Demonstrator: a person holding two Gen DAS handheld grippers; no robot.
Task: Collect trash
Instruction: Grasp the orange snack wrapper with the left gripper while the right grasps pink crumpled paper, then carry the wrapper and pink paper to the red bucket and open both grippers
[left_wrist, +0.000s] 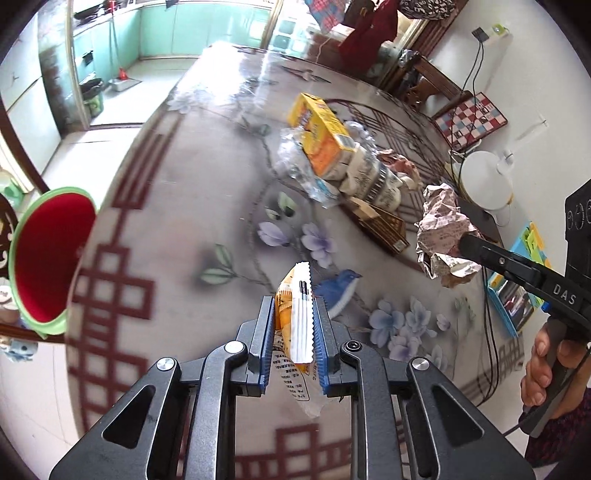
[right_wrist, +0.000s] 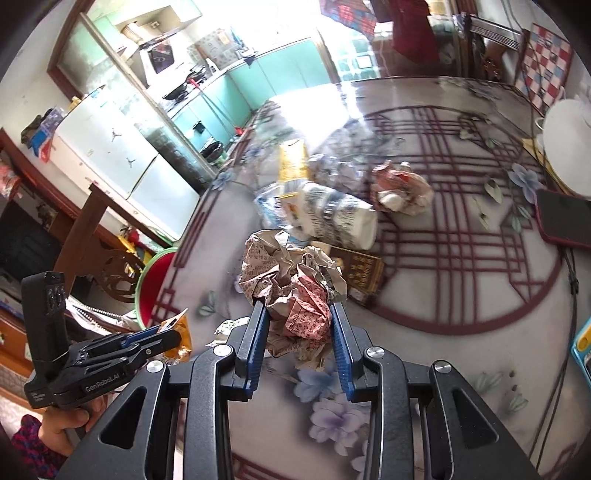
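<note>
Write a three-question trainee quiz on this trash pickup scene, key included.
1. True or false: the left gripper is shut on an orange snack wrapper.
2. What does the right gripper hold: (a) yellow box, (b) crumpled paper, (c) phone?
3. Fill in: the green bin has a ____ inside.

Key: 1 true. 2 b, the crumpled paper. 3 red.

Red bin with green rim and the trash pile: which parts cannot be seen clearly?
- Red bin with green rim: bottom cut off, left wrist view; mostly hidden by the table edge, right wrist view.
- Clear crushed plastic bottle: motion-blurred, right wrist view.
- Brown flat box: print too small.
</note>
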